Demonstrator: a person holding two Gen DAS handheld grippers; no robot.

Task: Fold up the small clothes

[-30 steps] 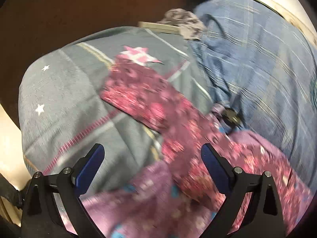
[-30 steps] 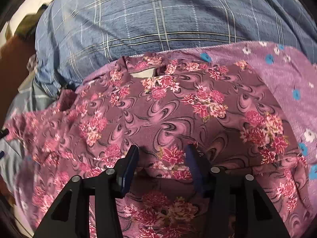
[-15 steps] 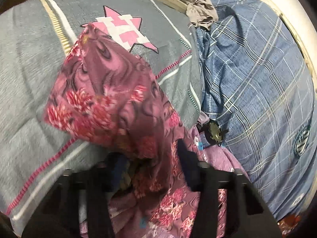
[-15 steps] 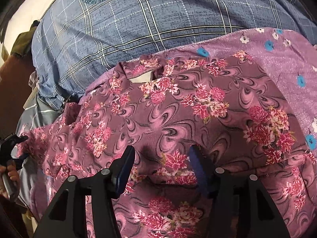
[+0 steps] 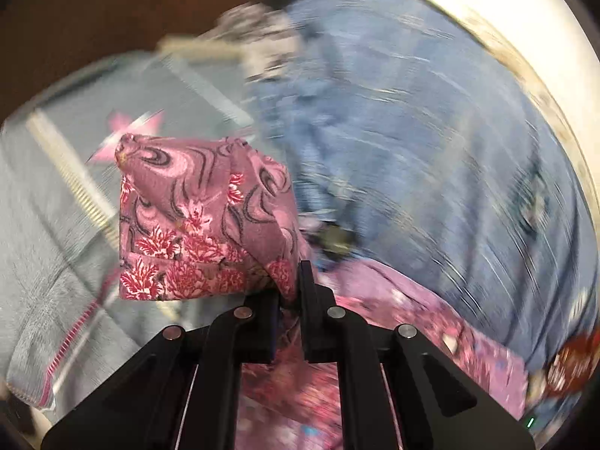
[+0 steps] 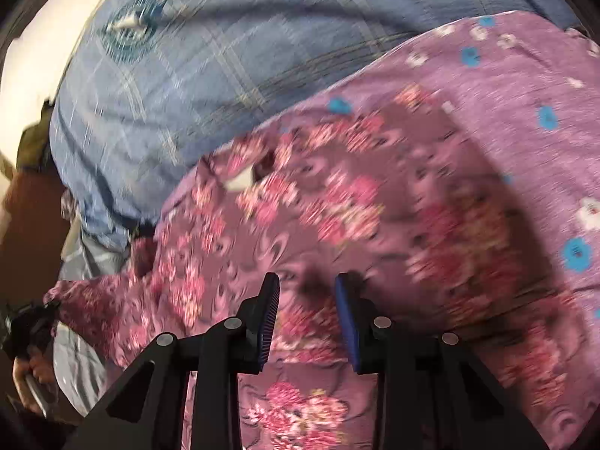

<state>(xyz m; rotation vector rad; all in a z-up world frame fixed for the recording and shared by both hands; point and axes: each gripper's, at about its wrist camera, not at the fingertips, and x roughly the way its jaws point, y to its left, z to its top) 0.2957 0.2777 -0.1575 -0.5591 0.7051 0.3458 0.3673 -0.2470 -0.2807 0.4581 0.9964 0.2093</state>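
My left gripper [image 5: 288, 292] has free room over the grey star blanket [image 5: 56, 225]. A lifted fold of the floral garment [image 5: 195, 221] blocks its forward view. The blue plaid cloth [image 6: 195, 86] bulges beyond my right gripper [image 6: 307, 300].

A big blue checked blanket [image 6: 210, 86] covers most of the bed. Just beside it lies a grey blanket [image 5: 75, 232] with a pink star [image 5: 129, 131]. A purple sheet with little blue flowers [image 6: 525, 112] lies against the blue blanket. Beyond the grey blanket is a dark brown wall [image 5: 112, 11]. All of it looks blurry.
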